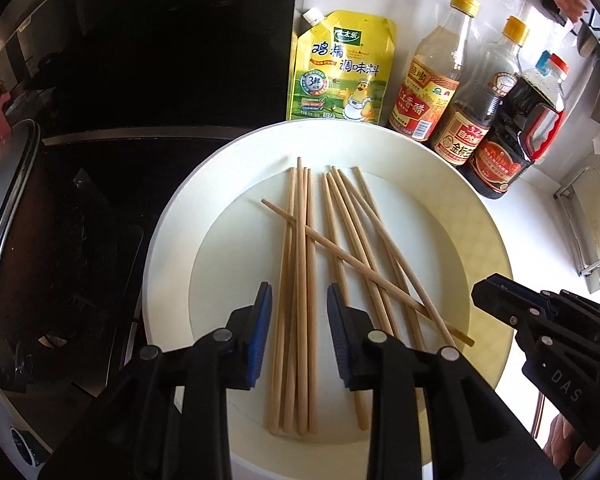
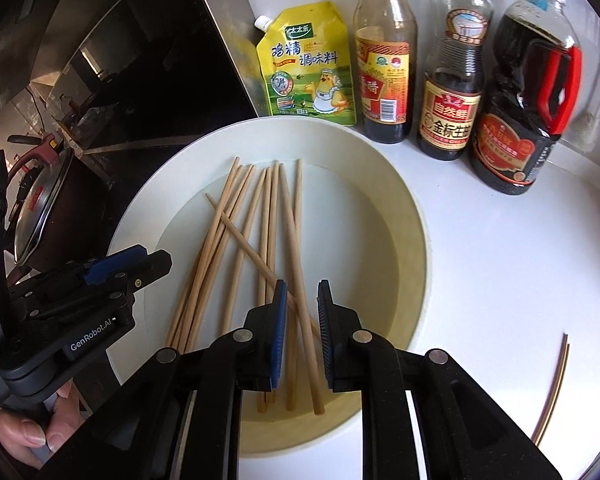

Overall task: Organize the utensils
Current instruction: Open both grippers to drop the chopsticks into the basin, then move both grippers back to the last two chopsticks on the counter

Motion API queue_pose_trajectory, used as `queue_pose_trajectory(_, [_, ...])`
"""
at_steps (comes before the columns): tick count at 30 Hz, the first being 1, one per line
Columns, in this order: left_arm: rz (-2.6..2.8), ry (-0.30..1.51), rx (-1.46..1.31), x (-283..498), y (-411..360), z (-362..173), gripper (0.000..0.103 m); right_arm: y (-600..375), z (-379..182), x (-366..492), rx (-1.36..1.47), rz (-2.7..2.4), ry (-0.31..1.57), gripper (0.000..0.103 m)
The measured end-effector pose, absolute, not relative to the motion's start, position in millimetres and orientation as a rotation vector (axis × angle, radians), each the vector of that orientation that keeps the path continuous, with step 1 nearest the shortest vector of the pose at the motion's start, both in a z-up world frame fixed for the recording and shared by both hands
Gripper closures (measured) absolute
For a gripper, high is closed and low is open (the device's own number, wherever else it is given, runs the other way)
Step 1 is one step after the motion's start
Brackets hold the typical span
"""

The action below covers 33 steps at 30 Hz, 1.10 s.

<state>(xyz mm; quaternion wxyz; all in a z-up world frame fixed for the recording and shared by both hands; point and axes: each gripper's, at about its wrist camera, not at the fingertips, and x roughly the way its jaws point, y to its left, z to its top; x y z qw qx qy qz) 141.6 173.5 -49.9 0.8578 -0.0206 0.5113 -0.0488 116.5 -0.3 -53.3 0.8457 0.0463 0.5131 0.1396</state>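
Note:
Several wooden chopsticks (image 1: pixel 300 280) lie in a large white plate (image 1: pixel 168 240), most pointing lengthwise, one lying diagonally across the others. My left gripper (image 1: pixel 299 294) is open above the left bundle, its blue pads on either side of it. My right gripper (image 2: pixel 302 290) is open over the right-hand chopsticks (image 2: pixel 292 248) in the same plate (image 2: pixel 412 232), with sticks showing between its pads. The right gripper also shows in the left wrist view (image 1: pixel 496 292), and the left gripper in the right wrist view (image 2: pixel 148 260). A separate pair of chopsticks (image 2: pixel 552 392) lies on the white counter.
A yellow seasoning pouch (image 1: pixel 340 68) and three sauce bottles (image 1: pixel 432 72) (image 1: pixel 476 108) (image 1: pixel 520 128) stand behind the plate. A black cooktop (image 1: pixel 140 60) and a lidded pot (image 1: pixel 4 208) lie to the left. A wire rack (image 1: pixel 588 216) stands at the right.

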Motion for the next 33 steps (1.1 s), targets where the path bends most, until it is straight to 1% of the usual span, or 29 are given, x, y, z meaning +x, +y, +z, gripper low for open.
queue_pose_trajectory(10, [-0.140, 1.044, -0.024, 117, 159, -36, 0.074, -25, -35, 80, 0.132, 0.256, 1.023, 0.084])
queue_pose_trajectory(13, [-0.147, 1.043, -0.021, 109, 153, -32, 0.068, -34, -31, 70, 0.141, 0.240, 1.014, 0.082])
queue_pose_trajectory(20, [-0.195, 1.039, 0.010, 96, 129, -27, 0.068, -61, -27, 44, 0.144, 0.191, 1.004, 0.080])
queue_pose_trajectory(27, [-0.261, 1.043, 0.037, 86, 95, -27, 0.062, -97, -28, 20, 0.172, 0.121, 1.000, 0.075])
queue_pose_trajectory(31, [-0.310, 1.048, 0.045, 78, 71, -30, 0.055, -125, -33, 5, 0.195, 0.065, 1.006, 0.072])
queue_pose_trajectory(33, [-0.334, 1.050, 0.050, 73, 58, -31, 0.055, -141, -39, -2, 0.206, 0.034, 1.019, 0.072])
